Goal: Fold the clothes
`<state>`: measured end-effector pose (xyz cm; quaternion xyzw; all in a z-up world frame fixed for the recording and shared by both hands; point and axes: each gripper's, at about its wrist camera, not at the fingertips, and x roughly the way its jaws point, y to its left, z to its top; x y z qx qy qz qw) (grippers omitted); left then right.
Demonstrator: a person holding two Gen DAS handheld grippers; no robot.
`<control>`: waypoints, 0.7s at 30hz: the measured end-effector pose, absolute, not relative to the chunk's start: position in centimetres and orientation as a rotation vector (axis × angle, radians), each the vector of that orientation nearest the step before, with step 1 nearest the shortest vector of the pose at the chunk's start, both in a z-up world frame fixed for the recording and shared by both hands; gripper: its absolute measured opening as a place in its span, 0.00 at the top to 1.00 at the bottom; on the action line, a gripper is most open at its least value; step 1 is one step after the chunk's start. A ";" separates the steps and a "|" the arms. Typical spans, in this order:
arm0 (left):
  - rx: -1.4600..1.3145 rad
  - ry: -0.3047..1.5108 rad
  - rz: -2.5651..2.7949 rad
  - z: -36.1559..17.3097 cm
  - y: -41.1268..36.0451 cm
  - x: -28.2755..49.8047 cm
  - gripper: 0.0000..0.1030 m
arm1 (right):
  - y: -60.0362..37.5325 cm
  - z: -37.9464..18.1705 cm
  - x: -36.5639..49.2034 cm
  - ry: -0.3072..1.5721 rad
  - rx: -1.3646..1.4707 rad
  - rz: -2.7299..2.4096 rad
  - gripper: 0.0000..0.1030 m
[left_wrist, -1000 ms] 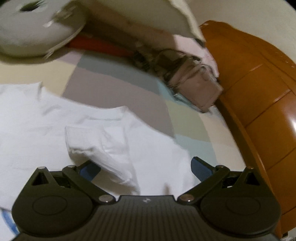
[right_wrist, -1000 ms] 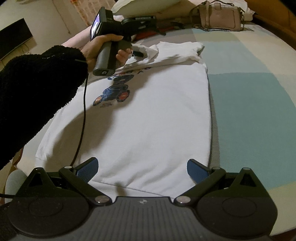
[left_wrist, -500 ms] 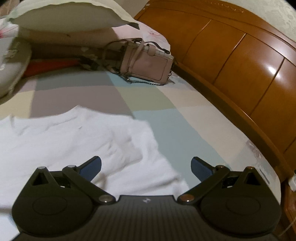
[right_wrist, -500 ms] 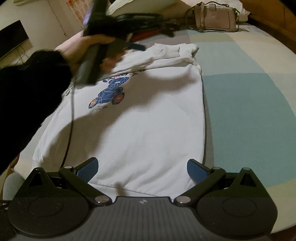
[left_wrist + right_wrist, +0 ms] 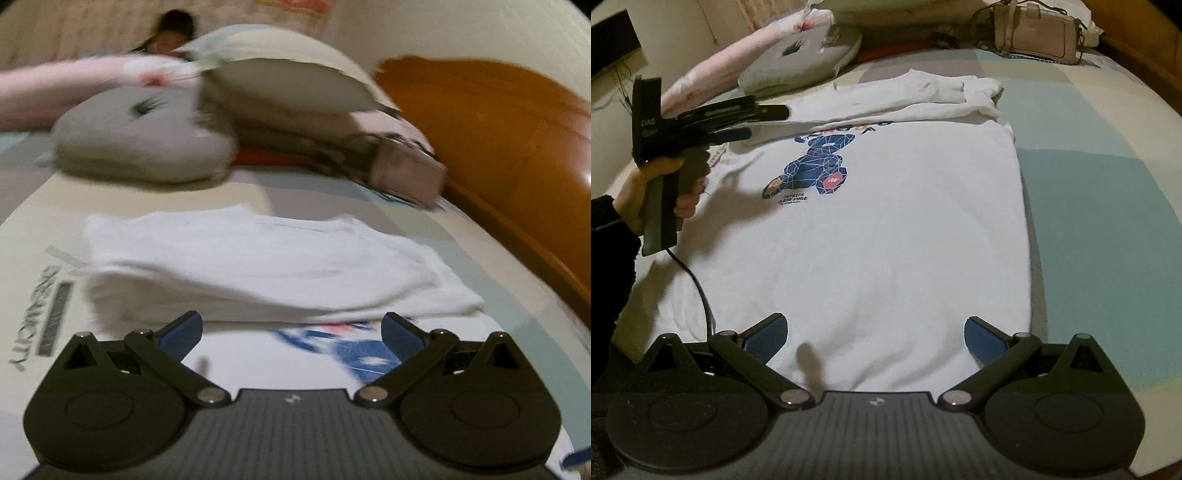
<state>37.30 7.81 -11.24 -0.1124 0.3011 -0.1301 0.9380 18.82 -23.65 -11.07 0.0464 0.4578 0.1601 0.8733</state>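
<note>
**A:** So, right wrist view, going left to right: far left there's a hand (image 5: 661,192) in a black fuzzy sleeve (image 5: 609,258) holding the left gripper (image 5: 753,122) by its handle, cable hanging down from it. Its fingers (image 5: 772,109) stick out over the upper left part of the white sweatshirt (image 5: 871,240), near the shoulder, with a gap between them and nothing in there.

**B:** Yep, left wrist view agrees: both blue pads are spread wide at the bottom of the frame, no cloth between them. Pretty blurry though.

**A:** The sweatshirt lies flat on the bed (image 5: 1100,177), filling the middle of the frame, front up, with a blue geometric bear print (image 5: 816,166) centre-left. Along its top edge there's a sleeve (image 5: 923,96) folded across it, bunched toward the upper right.

**B:** In the left view that folded part (image 5: 266,266) is the white band across the middle, with a bit of the print (image 5: 351,347) just below it.

**A:** The right gripper (image 5: 875,336) sits low at the hem, fingers wide apart, holding nothing.

**B:** Background stuff: pink pillow (image 5: 713,74) and grey cushion (image 5: 801,59) upper left, pink handbag (image 5: 1034,33) upper right, wooden headboard (image 5: 517,147) at the right edge of the left view.
</note>
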 end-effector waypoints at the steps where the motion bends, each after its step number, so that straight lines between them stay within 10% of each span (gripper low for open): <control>1: -0.255 0.619 -0.243 -11.6 8.8 37.8 0.01 | -23.2 -11.0 19.1 0.958 0.087 0.333 0.00; 21: -0.292 0.632 -0.086 -10.0 15.7 39.4 0.01 | -21.0 -10.5 20.3 0.938 0.075 0.341 0.00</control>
